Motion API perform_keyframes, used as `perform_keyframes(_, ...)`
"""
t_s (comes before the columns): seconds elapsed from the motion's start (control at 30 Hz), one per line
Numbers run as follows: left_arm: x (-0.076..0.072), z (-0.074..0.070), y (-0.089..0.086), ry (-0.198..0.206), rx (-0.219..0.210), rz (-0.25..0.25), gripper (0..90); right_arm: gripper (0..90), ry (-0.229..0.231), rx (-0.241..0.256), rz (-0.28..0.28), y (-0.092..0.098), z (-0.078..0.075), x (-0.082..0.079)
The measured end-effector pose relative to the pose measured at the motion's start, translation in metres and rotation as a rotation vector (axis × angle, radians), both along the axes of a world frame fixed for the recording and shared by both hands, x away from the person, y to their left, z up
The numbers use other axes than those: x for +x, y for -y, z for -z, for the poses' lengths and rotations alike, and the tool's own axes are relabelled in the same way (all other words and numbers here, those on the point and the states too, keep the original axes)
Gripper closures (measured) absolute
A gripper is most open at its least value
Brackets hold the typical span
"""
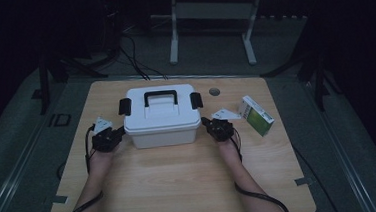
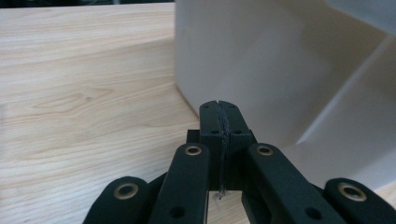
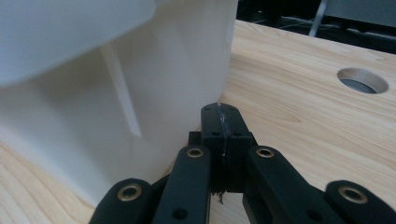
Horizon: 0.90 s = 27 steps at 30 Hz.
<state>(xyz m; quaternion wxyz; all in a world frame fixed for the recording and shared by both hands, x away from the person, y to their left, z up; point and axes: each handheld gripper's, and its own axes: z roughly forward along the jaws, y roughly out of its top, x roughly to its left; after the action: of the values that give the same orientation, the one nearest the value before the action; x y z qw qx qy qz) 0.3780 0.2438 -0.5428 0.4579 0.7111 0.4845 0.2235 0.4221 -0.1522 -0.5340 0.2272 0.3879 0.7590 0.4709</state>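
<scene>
White lidded storage box (image 1: 162,117) sits mid-table on the wooden table (image 1: 181,186), toward the far half. Long axis runs left to right across the person; black carry handle (image 1: 160,95) on the lid follows the same line. Black latches (image 1: 124,106) at both short ends look clipped down.

Left gripper (image 1: 119,132) at the box's left end, right gripper (image 1: 206,121) at its right end; box lies squarely between them, each tip aimed inward at a lower side wall. Both about equally near.

Left gripper view: jaws pressed together, nothing between them, tip (image 2: 219,108) just short of the white wall (image 2: 280,70); contact can't be told. Right gripper view: same, jaws together and empty, tip (image 3: 220,111) tight by the box's corner (image 3: 140,93).

Green-and-white carton (image 1: 257,114) lies to the right, apart from the box. Round cable hole (image 1: 214,91) beyond the box's right end.

Judgement: two-sided squeeze or shove of the box, along its long axis.
</scene>
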Motion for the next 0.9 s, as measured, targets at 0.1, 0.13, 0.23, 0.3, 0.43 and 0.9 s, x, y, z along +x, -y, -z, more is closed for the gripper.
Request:
perform_keyframes(0.1, 0.001, 0.000, 0.004, -0.003, 0.000, 0.020, 89.6, 89.8, -0.001, 0.008, 0.000, -0.002, -0.001, 0.002)
perform_keyframes(0.13, 0.001, 0.000, 0.005, 0.001, 0.001, 0.028, 89.6, 89.8, -0.005, 0.021, -0.008, -0.004, -0.002, 0.002)
perform_keyframes(0.23, 0.002, 0.000, 0.004, -0.001, -0.045, 0.023, 89.6, 89.7, 0.015, 0.011, -0.055, -0.011, -0.003, 0.001)
perform_keyframes(0.3, 0.001, 0.000, 0.004, 0.000, -0.044, 0.026, 89.6, 89.8, 0.021, 0.000, -0.062, -0.015, -0.003, 0.000)
perform_keyframes(0.43, 0.000, -0.001, 0.006, 0.001, -0.028, 0.024, 89.8, 90.0, 0.008, 0.018, -0.067, -0.014, -0.002, 0.001)
perform_keyframes(0.9, -0.012, -0.003, 0.011, -0.013, -0.029, 0.060, 89.9, 90.0, -0.003, 0.037, -0.096, -0.003, -0.002, -0.011)
